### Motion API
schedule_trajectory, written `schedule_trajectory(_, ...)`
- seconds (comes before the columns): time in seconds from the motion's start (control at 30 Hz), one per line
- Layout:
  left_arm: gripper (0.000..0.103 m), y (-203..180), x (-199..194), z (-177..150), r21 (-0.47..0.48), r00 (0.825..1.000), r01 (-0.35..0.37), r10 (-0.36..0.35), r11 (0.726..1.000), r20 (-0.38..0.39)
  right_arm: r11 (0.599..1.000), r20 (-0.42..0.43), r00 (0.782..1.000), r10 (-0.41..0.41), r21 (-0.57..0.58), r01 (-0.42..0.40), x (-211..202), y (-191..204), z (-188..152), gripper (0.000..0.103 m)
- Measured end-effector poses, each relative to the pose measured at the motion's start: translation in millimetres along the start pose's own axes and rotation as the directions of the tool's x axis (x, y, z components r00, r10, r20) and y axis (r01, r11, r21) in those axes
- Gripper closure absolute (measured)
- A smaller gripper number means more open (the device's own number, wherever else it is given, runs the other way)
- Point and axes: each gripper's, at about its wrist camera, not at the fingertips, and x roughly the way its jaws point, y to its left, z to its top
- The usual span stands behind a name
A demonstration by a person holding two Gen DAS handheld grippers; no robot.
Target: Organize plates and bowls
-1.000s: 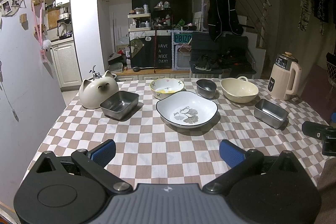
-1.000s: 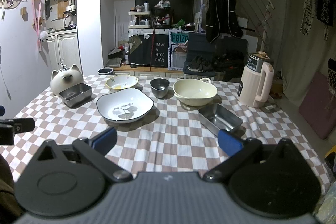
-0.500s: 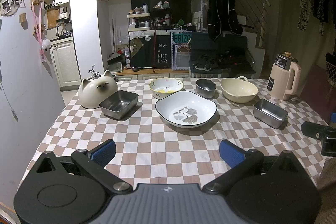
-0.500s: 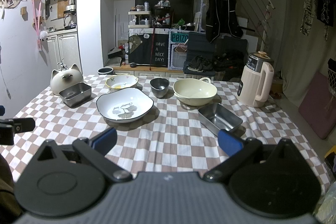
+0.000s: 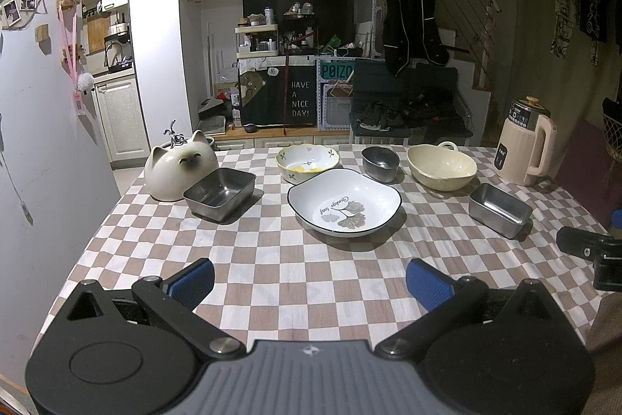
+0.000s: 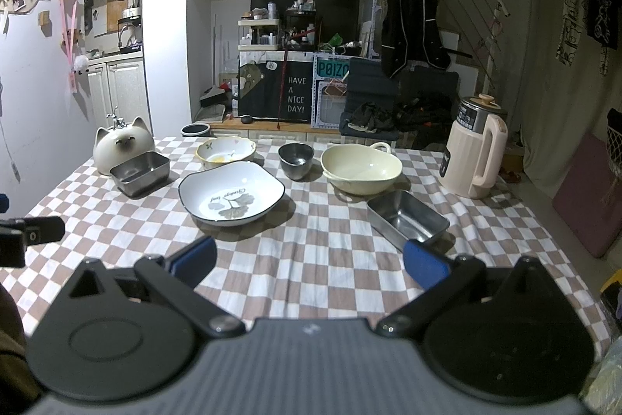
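Note:
A white leaf-print plate point(image 5: 344, 203) point(image 6: 231, 192) lies mid-table. Behind it stand a flowered bowl point(image 5: 307, 163) point(image 6: 226, 152), a small dark metal bowl point(image 5: 380, 163) point(image 6: 296, 160) and a cream handled bowl point(image 5: 441, 171) point(image 6: 361, 168). One steel rectangular tray point(image 5: 220, 193) point(image 6: 140, 172) sits at the left, another point(image 5: 499, 209) point(image 6: 408, 219) at the right. My left gripper point(image 5: 311, 279) is open and empty above the near table edge. My right gripper point(image 6: 310, 261) is open and empty, its right fingertip just in front of the right tray.
A cat-shaped ceramic jar point(image 5: 179, 169) point(image 6: 123, 148) stands behind the left tray. A cream electric kettle point(image 5: 525, 142) point(image 6: 475, 152) stands at the far right. The checkered tablecloth point(image 5: 272, 259) covers the table. Each gripper shows at the edge of the other's view.

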Motion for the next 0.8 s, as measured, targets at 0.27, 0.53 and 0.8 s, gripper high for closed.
schedule_trajectory(0.27, 0.0, 0.0, 0.0, -0.1, -0.001, 1.0, 0.0, 0.0, 1.0, 0.0, 1.0, -0.001, 1.0, 0.0, 0.0, 0.0, 0.5, 0.3, 2.0, 0.0)
schedule_trajectory(0.53, 0.0, -1.2, 0.7, -0.4, 0.0, 1.0, -0.002, 0.002, 1.0, -0.004, 1.0, 0.0, 1.0, -0.002, 0.001, 0.002, 0.7, 0.4, 3.0, 0.0)
schedule_trajectory(0.8, 0.0, -5.8, 2.4, -1.5, 0.0, 1.0, -0.01, 0.01, 1.0, -0.019, 1.0, -0.014, 1.0, 0.009, 0.01, -0.009, 11.5, 2.3, -4.2, 0.0)
